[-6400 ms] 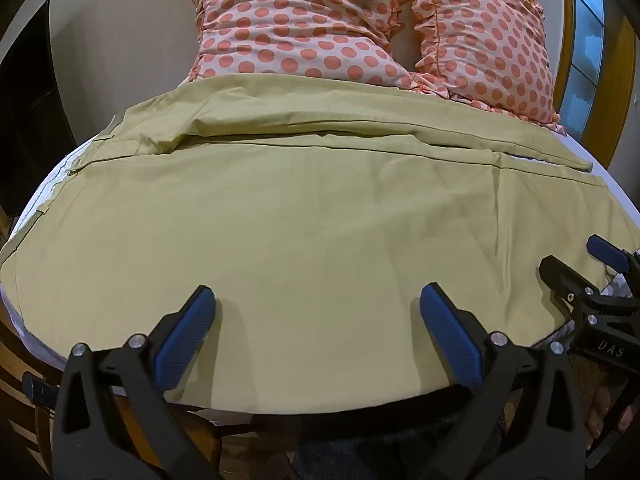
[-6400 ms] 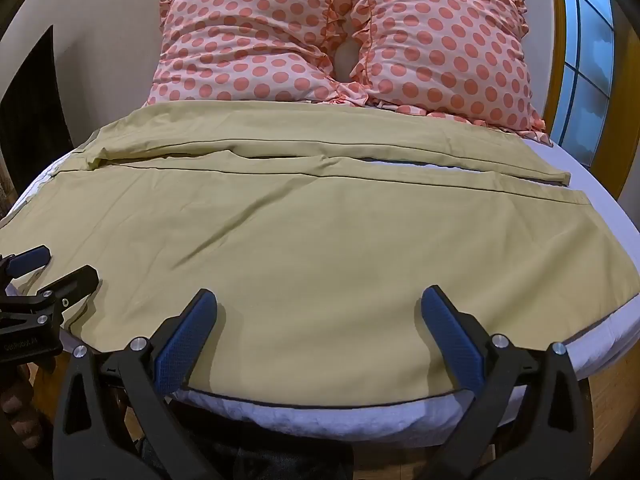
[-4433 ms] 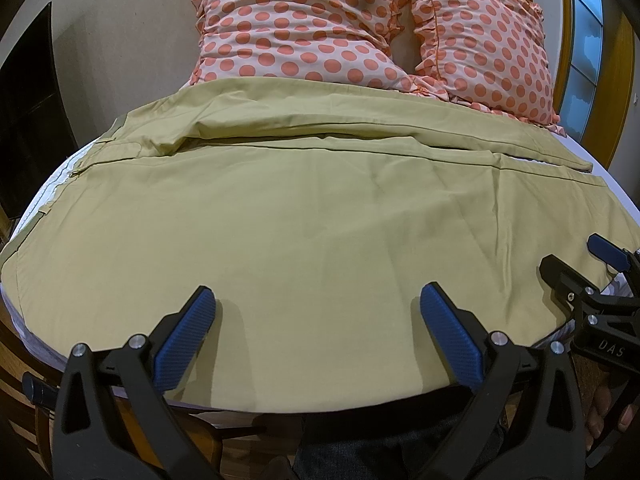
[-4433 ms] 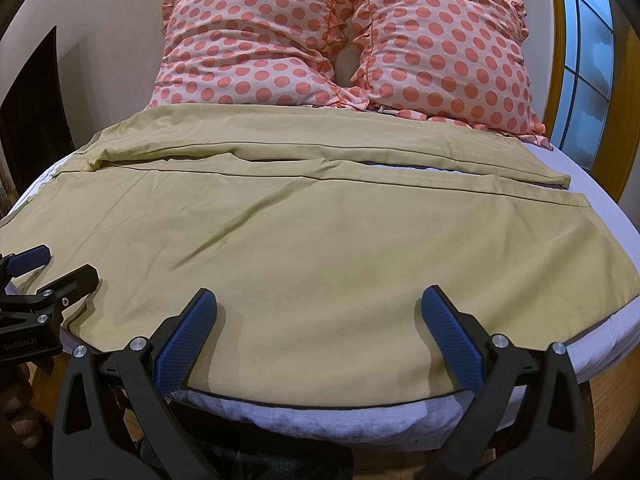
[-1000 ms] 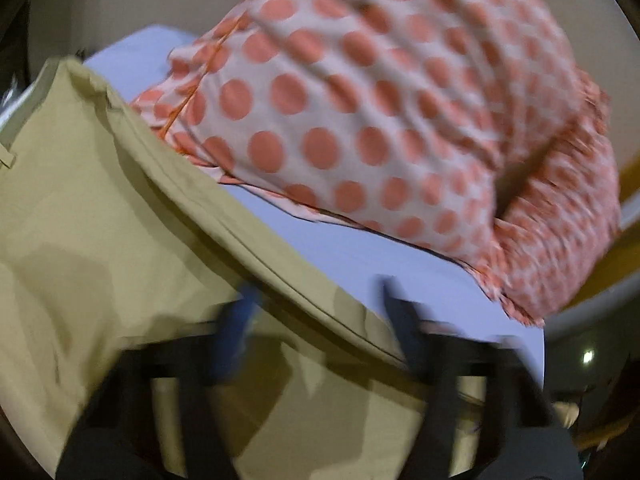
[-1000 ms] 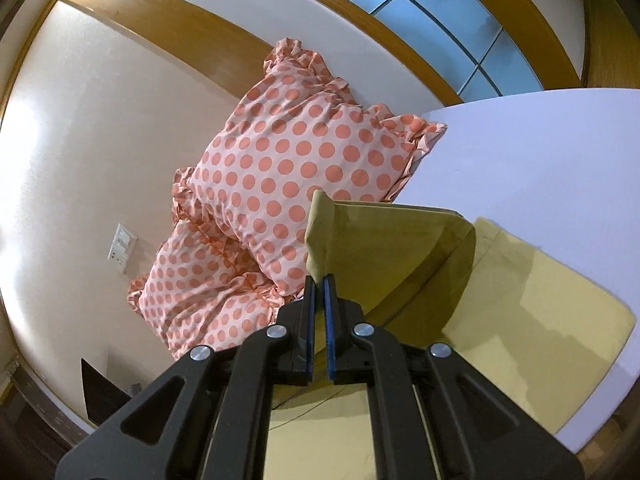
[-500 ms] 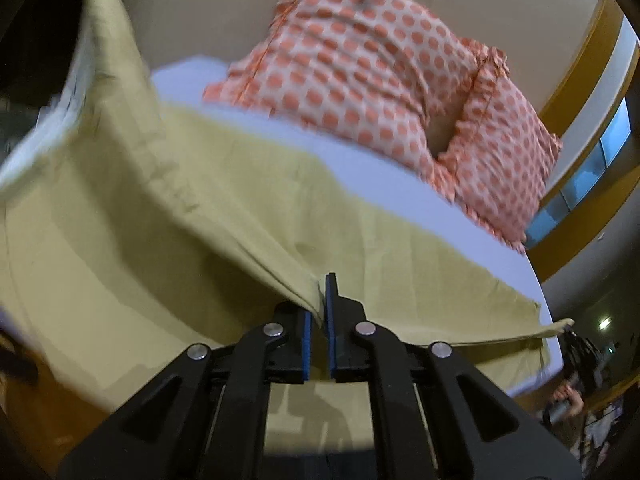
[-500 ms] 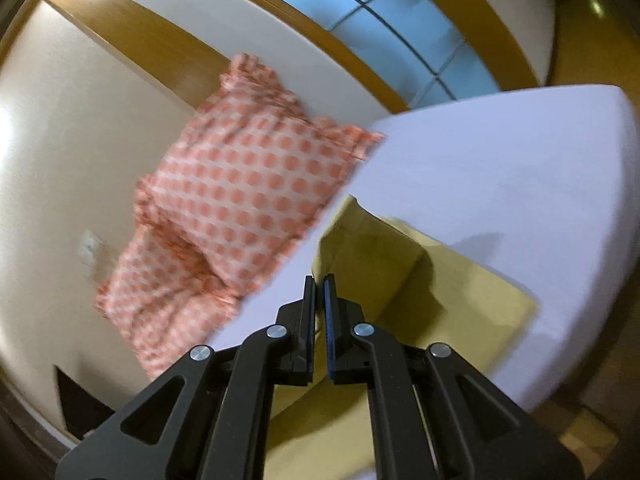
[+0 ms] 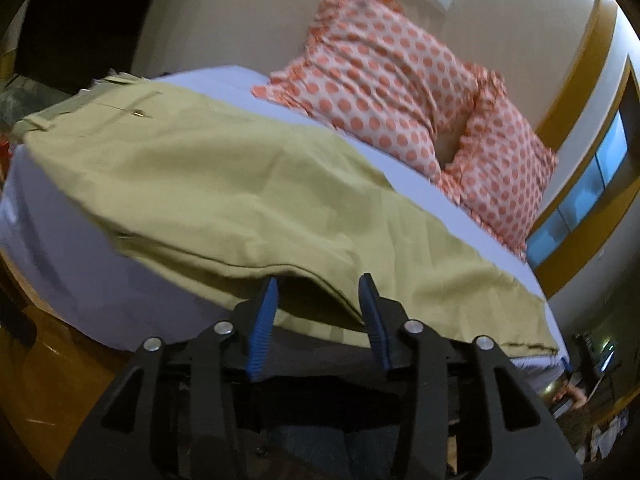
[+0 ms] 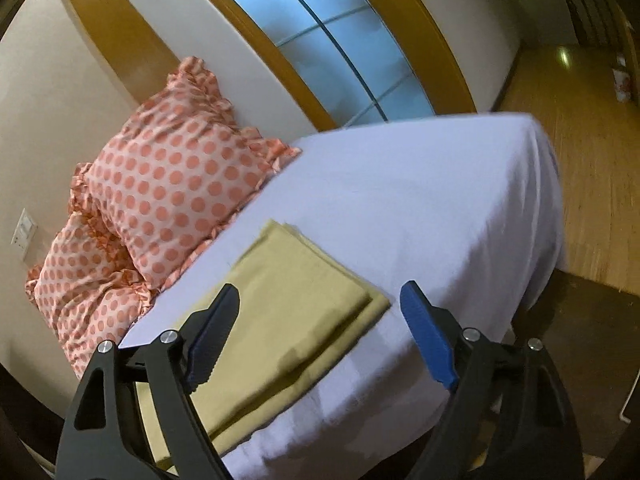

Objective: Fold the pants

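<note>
Khaki pants (image 9: pixel 240 192) lie folded lengthwise, one leg on the other, along the near side of the white bed (image 9: pixel 80 280). The waistband is at the left in the left wrist view. The leg hems (image 10: pixel 312 292) lie stacked in the right wrist view. My left gripper (image 9: pixel 316 312) is open and empty, just in front of the pants' near folded edge. My right gripper (image 10: pixel 320 328) is open and empty, just short of the leg ends.
Two pink polka-dot pillows (image 9: pixel 400 92) lean against the wall at the bed's head; they also show in the right wrist view (image 10: pixel 176 184). The bare white sheet (image 10: pixel 420 200) spreads beyond the leg hems. A wooden floor (image 10: pixel 580 160) lies past the bed's far corner.
Both grippers carried the far pant leg over onto the near one, then opened and let go of the fabric. The pants now lie doubled lengthwise.
</note>
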Tool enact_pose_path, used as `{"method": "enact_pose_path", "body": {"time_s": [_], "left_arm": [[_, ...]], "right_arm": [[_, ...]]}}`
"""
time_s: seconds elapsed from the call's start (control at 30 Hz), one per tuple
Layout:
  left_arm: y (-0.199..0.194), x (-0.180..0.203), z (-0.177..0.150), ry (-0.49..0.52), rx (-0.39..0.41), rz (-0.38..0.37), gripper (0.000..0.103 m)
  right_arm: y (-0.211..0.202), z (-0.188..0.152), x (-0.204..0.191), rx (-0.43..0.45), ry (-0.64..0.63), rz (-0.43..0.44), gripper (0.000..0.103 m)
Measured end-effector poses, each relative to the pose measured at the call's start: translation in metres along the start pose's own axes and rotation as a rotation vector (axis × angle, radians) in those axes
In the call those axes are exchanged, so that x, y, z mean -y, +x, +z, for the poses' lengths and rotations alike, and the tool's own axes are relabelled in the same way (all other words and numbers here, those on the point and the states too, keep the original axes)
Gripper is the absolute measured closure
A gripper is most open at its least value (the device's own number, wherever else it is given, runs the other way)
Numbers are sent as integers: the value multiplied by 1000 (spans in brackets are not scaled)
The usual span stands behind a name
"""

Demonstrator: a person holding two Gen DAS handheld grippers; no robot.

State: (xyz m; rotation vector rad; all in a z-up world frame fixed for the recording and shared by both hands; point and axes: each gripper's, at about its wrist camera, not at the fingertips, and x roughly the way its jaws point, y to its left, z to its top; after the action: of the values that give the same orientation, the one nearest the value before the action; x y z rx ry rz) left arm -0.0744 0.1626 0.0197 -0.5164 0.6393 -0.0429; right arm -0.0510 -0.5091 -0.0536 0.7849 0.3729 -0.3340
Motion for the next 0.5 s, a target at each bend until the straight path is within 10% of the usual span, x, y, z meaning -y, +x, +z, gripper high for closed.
{"method": "enact_pose_path", "body": {"time_s": [0.13,0.37,0.5], "left_arm": [[-22,-19,3,-48,87,59,49],[-37,-51,8,-146,161,114,46],[-42,-67,8,-178,173,125,41]], "right_arm": [[8,-12,-10,16,-63,-3,24],[20,-33,-14,-50,-68,145,96],[21,-27,-44,-9,-123,216,98]]}}
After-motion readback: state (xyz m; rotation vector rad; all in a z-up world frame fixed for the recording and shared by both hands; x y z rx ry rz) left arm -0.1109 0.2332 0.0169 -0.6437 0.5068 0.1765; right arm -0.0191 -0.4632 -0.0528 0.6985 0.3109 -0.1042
